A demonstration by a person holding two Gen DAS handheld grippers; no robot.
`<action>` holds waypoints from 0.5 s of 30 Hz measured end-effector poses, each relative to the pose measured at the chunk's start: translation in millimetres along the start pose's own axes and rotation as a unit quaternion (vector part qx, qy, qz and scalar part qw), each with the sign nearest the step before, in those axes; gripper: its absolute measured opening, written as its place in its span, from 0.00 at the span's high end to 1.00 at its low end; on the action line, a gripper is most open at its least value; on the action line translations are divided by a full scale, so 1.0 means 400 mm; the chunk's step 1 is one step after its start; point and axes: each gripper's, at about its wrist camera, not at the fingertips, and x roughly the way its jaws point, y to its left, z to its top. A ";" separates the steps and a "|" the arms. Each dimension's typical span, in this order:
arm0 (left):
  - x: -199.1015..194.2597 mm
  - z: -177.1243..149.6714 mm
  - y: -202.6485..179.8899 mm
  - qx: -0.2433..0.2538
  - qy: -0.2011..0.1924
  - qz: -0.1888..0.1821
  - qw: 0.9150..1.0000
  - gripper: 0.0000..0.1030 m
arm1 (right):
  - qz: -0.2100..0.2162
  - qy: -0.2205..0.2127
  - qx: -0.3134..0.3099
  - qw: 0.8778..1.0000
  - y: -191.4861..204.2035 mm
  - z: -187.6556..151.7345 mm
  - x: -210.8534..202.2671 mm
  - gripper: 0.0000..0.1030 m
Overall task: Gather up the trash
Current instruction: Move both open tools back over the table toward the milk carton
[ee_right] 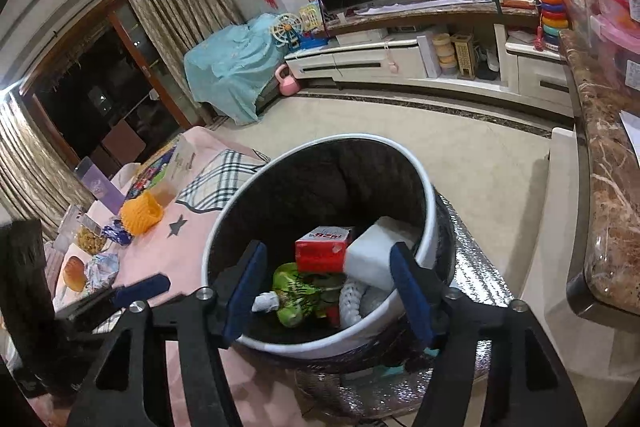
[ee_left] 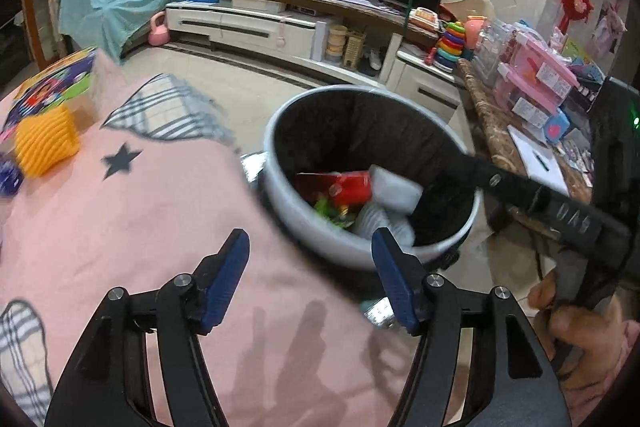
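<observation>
A white trash bin (ee_right: 312, 345) with a black liner stands at the edge of the pink tablecloth (ee_left: 140, 227). Inside lie a red box (ee_right: 320, 251), a white foam block (ee_right: 368, 259), a green pouch (ee_right: 296, 295) and white foam netting (ee_right: 352, 301). My right gripper (ee_right: 328, 259) hangs open over the bin with nothing between its pads. My left gripper (ee_left: 310, 247) is open and empty above the cloth, just left of the bin (ee_left: 316, 239). On the table sit an orange foam net (ee_right: 142, 213), a blue wrapper (ee_right: 118, 233) and crumpled foil (ee_right: 102, 269).
A bun (ee_right: 74, 277), a dish of nuts (ee_right: 90, 239) and a colourful box (ee_left: 52, 87) share the table. A marble counter (ee_right: 600, 187) crowded with toys runs along the right. The bin rests on a silver foil-covered surface (ee_right: 472, 267). Tiled floor lies beyond.
</observation>
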 end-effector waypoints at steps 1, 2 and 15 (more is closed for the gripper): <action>-0.007 -0.014 0.015 -0.007 0.000 0.006 1.000 0.37 | 0.003 0.001 -0.002 1.000 0.009 -0.005 -0.001 0.33; -0.014 -0.027 0.032 -0.016 0.001 0.010 1.000 0.37 | 0.008 0.004 -0.004 1.000 0.020 -0.010 0.001 0.33; -0.139 -0.181 0.272 -0.133 -0.010 0.053 0.990 0.37 | 0.072 0.029 -0.027 0.997 0.198 -0.100 0.036 0.22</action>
